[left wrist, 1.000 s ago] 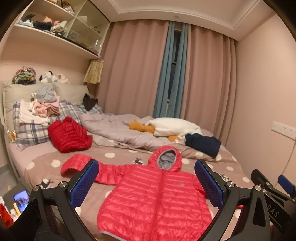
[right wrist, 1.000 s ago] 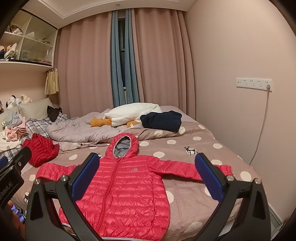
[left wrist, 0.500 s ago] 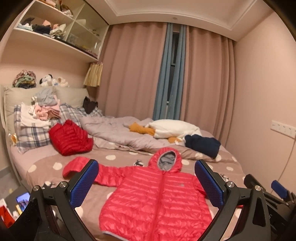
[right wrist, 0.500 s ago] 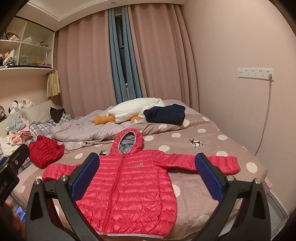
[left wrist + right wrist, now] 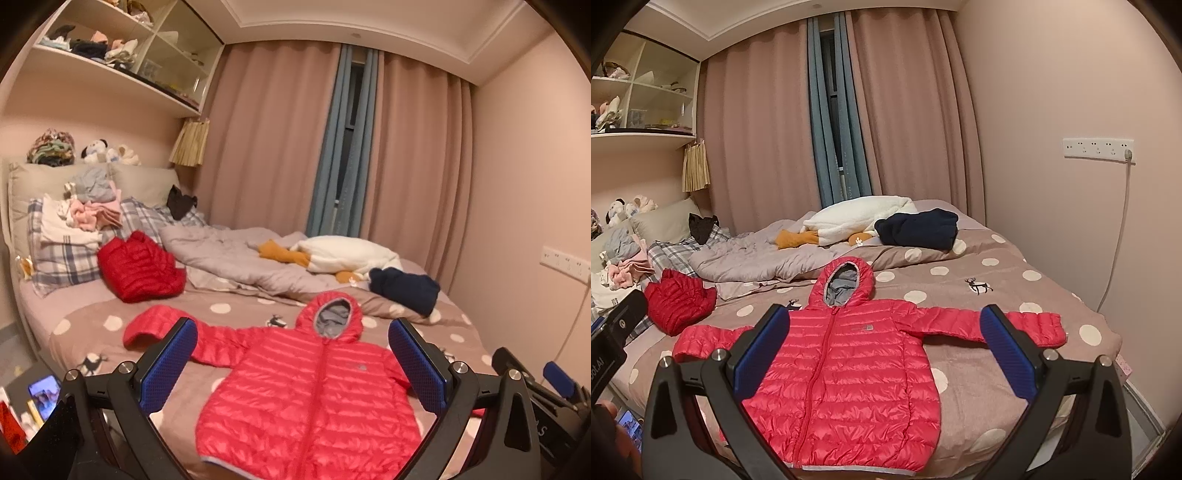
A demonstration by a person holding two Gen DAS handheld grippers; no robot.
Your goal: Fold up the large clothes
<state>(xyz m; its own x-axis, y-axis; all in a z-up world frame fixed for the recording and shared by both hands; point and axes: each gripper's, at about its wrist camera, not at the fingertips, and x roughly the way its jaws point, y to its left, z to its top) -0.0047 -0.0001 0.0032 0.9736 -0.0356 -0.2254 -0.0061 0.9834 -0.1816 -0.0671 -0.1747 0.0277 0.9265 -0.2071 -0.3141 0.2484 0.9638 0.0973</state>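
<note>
A red hooded puffer jacket [image 5: 310,398] [image 5: 849,376] lies flat and zipped on the near end of the bed, hood away from me and both sleeves spread out. My left gripper [image 5: 293,363] hovers open above it with nothing between its blue pads. My right gripper [image 5: 884,349] is also open and empty, held above the jacket's chest. The jacket's right sleeve [image 5: 1008,326] reaches toward the bed's right edge. Its left sleeve [image 5: 162,332] has its cuff bent over.
A folded dark-red puffer jacket [image 5: 138,267] sits near the plaid pillows [image 5: 62,258]. A rumpled grey duvet [image 5: 236,258], a white and orange plush [image 5: 857,218] and a navy garment [image 5: 918,229] lie farther back. A wall with sockets [image 5: 1097,147] borders the right side.
Both grippers have drawn back and risen a little, so the jacket shows more fully and lower in the right wrist view. Both stay open and the jacket has not moved.
</note>
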